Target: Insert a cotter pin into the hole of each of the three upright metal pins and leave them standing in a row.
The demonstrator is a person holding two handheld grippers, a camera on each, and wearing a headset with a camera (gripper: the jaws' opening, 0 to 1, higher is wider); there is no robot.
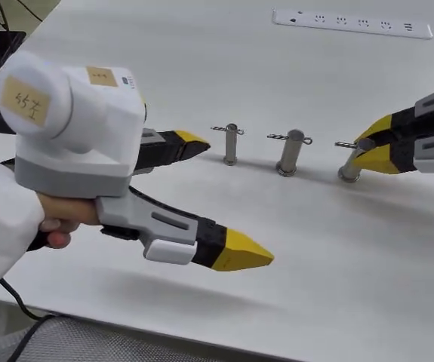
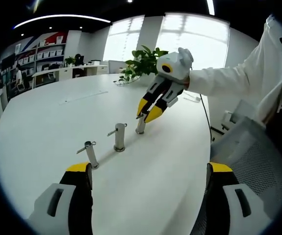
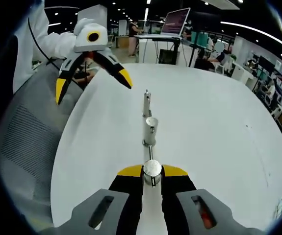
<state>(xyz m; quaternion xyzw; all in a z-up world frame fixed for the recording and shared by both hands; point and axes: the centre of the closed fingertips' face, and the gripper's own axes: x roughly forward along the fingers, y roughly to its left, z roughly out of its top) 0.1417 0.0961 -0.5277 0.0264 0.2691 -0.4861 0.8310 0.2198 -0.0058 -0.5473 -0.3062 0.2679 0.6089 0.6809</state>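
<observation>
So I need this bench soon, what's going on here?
A person is working on a white table with a handheld claw in each hand. The right claw is closed around the top of the end pin, which has a cotter pin sticking out of it. The middle pin and the last pin stand upright in the same row, each with its own cotter pin through the top. The left claw hangs open and empty nearby.

A white power strip (image 1: 352, 22) lies near the far edge of the white table (image 1: 201, 68). A leafy potted plant (image 2: 143, 61) stands beyond one end, with what appears to be a grey mesh chair (image 2: 258, 161) alongside.
</observation>
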